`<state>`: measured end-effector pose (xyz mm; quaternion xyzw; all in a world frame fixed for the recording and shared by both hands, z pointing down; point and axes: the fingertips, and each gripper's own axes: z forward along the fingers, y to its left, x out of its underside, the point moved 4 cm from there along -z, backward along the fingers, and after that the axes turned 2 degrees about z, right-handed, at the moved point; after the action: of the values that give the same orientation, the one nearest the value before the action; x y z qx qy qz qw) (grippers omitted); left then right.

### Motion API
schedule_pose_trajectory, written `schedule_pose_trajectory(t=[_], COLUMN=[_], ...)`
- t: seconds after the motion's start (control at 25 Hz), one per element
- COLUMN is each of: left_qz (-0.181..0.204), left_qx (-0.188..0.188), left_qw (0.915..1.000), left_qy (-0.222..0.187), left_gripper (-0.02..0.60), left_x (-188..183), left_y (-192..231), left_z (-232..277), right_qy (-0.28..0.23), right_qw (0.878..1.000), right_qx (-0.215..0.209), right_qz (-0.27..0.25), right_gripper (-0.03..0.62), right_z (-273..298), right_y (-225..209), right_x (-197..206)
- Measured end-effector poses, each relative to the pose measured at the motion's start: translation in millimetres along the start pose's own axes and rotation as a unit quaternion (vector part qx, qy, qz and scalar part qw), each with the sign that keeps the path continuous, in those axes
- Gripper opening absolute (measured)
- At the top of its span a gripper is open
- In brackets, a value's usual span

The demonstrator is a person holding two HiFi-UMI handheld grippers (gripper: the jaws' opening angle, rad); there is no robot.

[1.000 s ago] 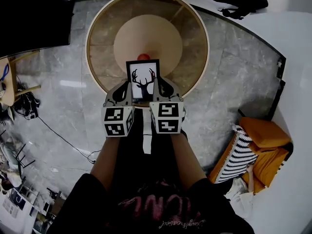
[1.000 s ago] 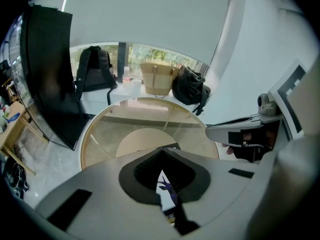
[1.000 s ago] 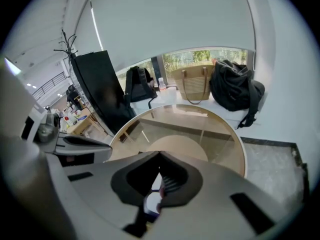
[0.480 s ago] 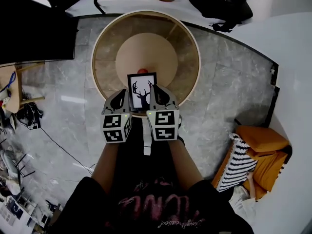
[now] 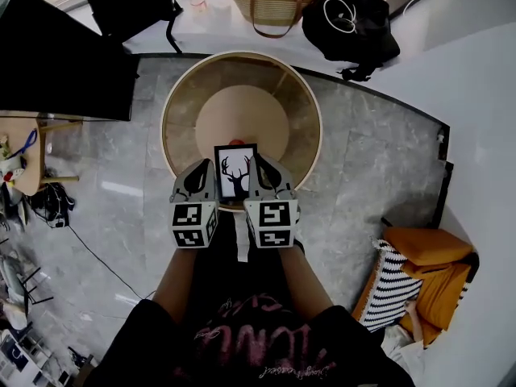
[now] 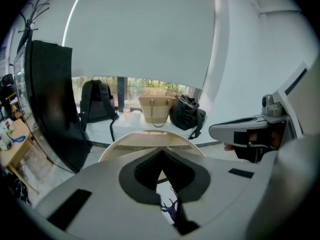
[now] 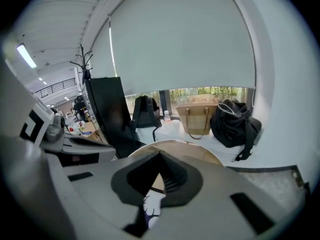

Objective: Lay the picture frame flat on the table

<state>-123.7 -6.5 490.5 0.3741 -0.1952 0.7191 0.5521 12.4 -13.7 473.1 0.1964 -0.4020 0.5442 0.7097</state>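
Picture frame front and centre: a black-edged frame with a deer-head print, its face tipped up toward the head camera, over the near edge of the round table. Not flat yet. Whether its bottom edge touches the tabletop, I can't tell.

Each side edge is pinched. The left gripper has its jaws closed down on the frame's left border. In the left gripper view the dark border and a sliver of the antler print sit right in the pinch. The right gripper mirrors it on the right border, jaws clamped tight with the print peeking through.

Handling call: this looks light and rigid, so it should pivot as one piece with no sag. The front is probably glazed, which makes it slick and breakable. The side rails are the sensible hold, with the pads kept off the pane. I'd lower it gently and evenly, back face down.

Just behind the frame, a small red object sits on the table's inner disc, worth avoiding. Beyond the table, a woven bag and a black backpack are on the ledge.
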Motion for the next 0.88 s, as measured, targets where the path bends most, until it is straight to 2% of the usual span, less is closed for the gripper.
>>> schedule_pose_trajectory(t=[0.24,0.44,0.64,0.88], left_qz=[0.018,0.017,0.018,0.025], left_qx=[-0.001,-0.005,-0.009,-0.012], left_qw=[0.9991,0.9977,0.9967,0.995], left_qy=[-0.039,-0.065,-0.079,-0.096], left_gripper=[0.009,0.01,0.01,0.011], left_x=[-32.5,-55.8,-71.3,-88.6], left_y=[-3.6,-6.1,-4.6,-4.9], left_z=[-25.7,-47.6,-61.9,-71.3], right_qy=[-0.04,-0.063,-0.089,-0.103], right_qw=[0.999,0.998,0.995,0.994], right_qx=[0.005,-0.007,-0.014,-0.016], right_qz=[0.006,-0.003,-0.037,-0.041], right_gripper=[0.02,0.021,0.02,0.02], right_z=[-24.0,-41.8,-53.8,-62.4], right_y=[3.6,12.5,22.9,27.1], right_x=[-35.0,-61.7,-80.6,-95.2])
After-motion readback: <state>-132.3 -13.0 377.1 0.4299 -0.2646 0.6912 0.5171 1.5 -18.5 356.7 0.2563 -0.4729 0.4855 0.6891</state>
